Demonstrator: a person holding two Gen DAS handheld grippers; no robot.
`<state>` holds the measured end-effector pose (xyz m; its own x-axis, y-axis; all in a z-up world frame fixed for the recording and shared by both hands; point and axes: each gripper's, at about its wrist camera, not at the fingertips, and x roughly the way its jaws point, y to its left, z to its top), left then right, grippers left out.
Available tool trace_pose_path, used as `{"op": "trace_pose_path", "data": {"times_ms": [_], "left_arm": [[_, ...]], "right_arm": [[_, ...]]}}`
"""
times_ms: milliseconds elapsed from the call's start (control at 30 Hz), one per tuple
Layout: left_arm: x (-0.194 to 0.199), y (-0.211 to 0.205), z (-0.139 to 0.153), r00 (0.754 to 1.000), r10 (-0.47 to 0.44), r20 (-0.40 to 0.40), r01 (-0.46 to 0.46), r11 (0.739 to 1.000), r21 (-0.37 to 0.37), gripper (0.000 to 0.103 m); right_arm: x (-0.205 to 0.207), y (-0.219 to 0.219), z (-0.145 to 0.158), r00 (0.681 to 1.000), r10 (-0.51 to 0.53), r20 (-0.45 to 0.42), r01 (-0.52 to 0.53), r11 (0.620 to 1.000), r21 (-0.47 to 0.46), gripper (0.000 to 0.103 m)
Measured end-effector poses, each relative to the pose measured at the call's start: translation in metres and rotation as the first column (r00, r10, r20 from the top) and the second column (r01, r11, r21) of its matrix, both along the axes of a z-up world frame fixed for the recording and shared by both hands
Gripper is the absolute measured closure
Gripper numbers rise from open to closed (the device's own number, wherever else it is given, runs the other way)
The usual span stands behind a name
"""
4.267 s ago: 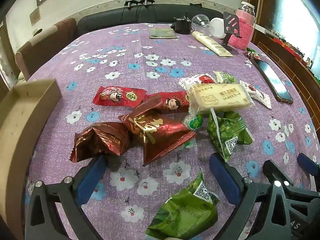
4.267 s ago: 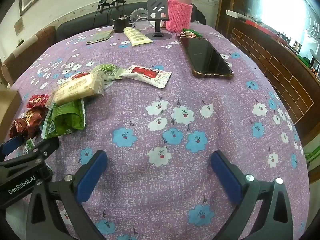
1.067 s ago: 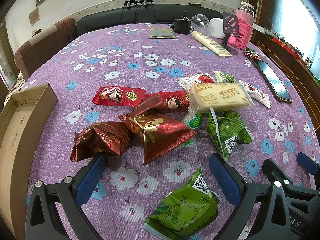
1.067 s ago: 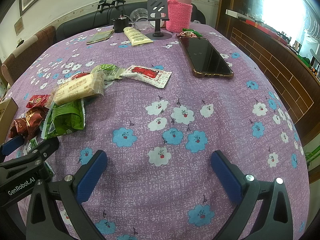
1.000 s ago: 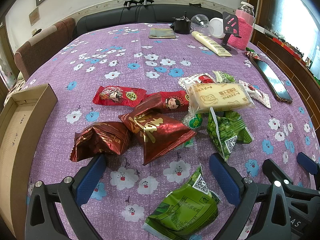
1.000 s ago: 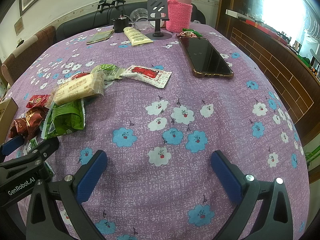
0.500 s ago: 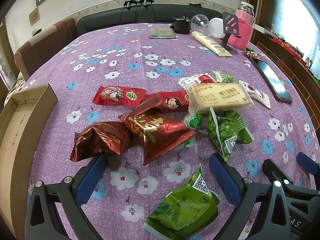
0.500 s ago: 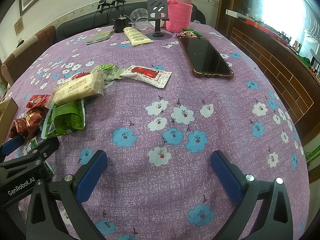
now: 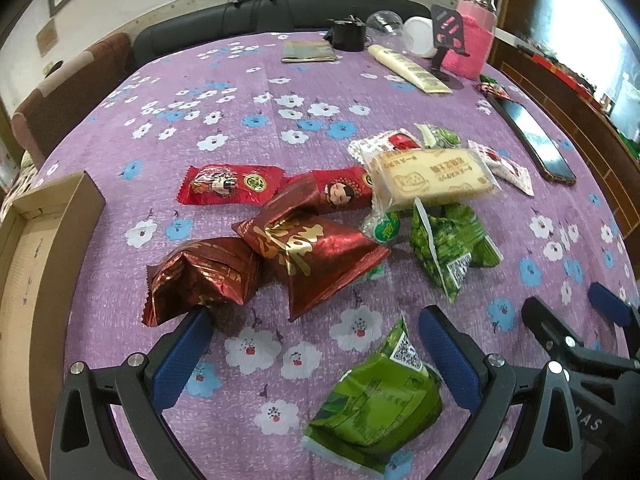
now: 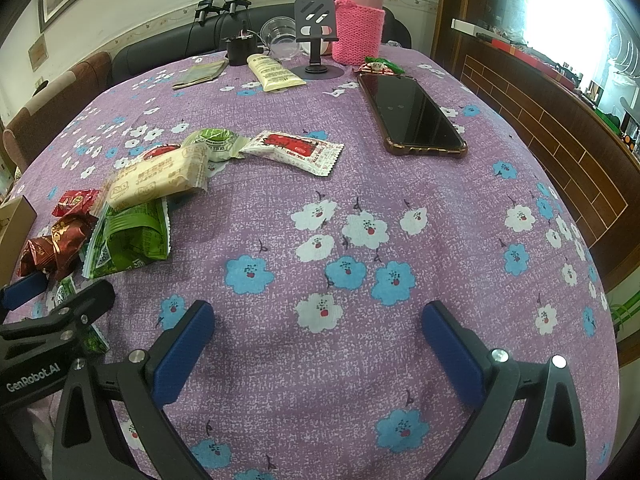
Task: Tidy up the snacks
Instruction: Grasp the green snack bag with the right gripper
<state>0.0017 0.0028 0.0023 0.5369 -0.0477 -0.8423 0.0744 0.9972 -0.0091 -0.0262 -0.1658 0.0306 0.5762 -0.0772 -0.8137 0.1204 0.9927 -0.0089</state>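
Note:
Snacks lie in a heap on the purple flowered tablecloth [image 9: 240,112]. My left gripper [image 9: 316,340] is open and low over the cloth, with a green packet [image 9: 376,400] between its fingers near the right one. Just beyond sit two dark red foil bags [image 9: 200,276] [image 9: 316,252], flat red packets [image 9: 228,190], a cream biscuit pack [image 9: 432,178] and a green pea bag [image 9: 448,240]. My right gripper [image 10: 318,344] is open over bare cloth, right of the heap. A red-and-white sachet [image 10: 296,148] and the biscuit pack [image 10: 156,180] lie ahead to its left.
An open cardboard box [image 9: 36,248] stands at the table's left edge. A phone [image 10: 412,116] lies at the right. At the far side are a pink-sleeved flask [image 10: 360,20], a phone stand [image 10: 316,40], a cream tube [image 10: 272,72] and a dark sofa [image 9: 240,28].
Over the last second nothing has moved. Compared with about four seconds ago, the cardboard box sits lower and further left, and the green packet lies fully between my left fingers.

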Motion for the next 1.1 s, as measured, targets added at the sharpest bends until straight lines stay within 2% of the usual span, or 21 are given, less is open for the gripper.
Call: {"op": "trace_pose_path", "data": {"times_ms": [267, 433, 667, 833, 867, 933, 967, 1033, 1100], "left_arm": [[-0.017, 0.002, 0.001, 0.996, -0.084, -0.012, 0.084, 0.996, -0.006, 0.0], [-0.035, 0.012, 0.001, 0.997, -0.075, 0.028, 0.075, 0.997, -0.025, 0.0], [-0.031, 0.008, 0.001, 0.992, -0.123, -0.04, 0.123, 0.992, 0.012, 0.0], [-0.034, 0.011, 0.002, 0.988, -0.139, -0.066, 0.14, 0.99, -0.001, 0.001], [-0.038, 0.015, 0.004, 0.988, -0.142, -0.064, 0.14, 0.99, -0.03, 0.002], [-0.047, 0.024, 0.011, 0.988, -0.142, -0.053, 0.137, 0.986, -0.095, 0.011], [-0.054, 0.031, 0.017, 0.989, -0.141, -0.035, 0.135, 0.982, -0.134, 0.012], [-0.066, 0.043, 0.033, 0.991, -0.13, 0.028, 0.133, 0.977, -0.167, 0.012], [-0.084, 0.059, 0.055, 0.985, -0.117, 0.125, 0.14, 0.971, -0.193, 0.012]], "right_arm": [[0.0, 0.0, 0.0, 1.0, 0.0, 0.0, 0.0, 1.0, 0.001, 0.0], [0.0, 0.0, 0.0, 1.0, 0.0, 0.0, 0.0, 1.0, 0.001, 0.0], [0.0, 0.0, 0.0, 1.0, 0.0, 0.0, 0.0, 1.0, 0.001, 0.0], [-0.002, 0.0, 0.001, 1.0, 0.02, -0.013, -0.02, 1.0, 0.005, 0.0], [0.0, 0.001, 0.001, 1.0, 0.025, -0.018, -0.025, 1.0, 0.006, 0.0], [-0.002, 0.001, 0.001, 0.999, 0.024, -0.029, -0.023, 1.0, 0.007, 0.0], [-0.002, -0.001, 0.003, 0.999, 0.024, -0.031, -0.024, 1.0, 0.007, 0.0], [0.0, -0.001, 0.004, 0.999, 0.027, -0.04, -0.026, 1.0, 0.007, 0.0], [0.002, 0.0, 0.001, 0.999, 0.03, -0.042, -0.029, 1.0, 0.007, 0.0]]}}
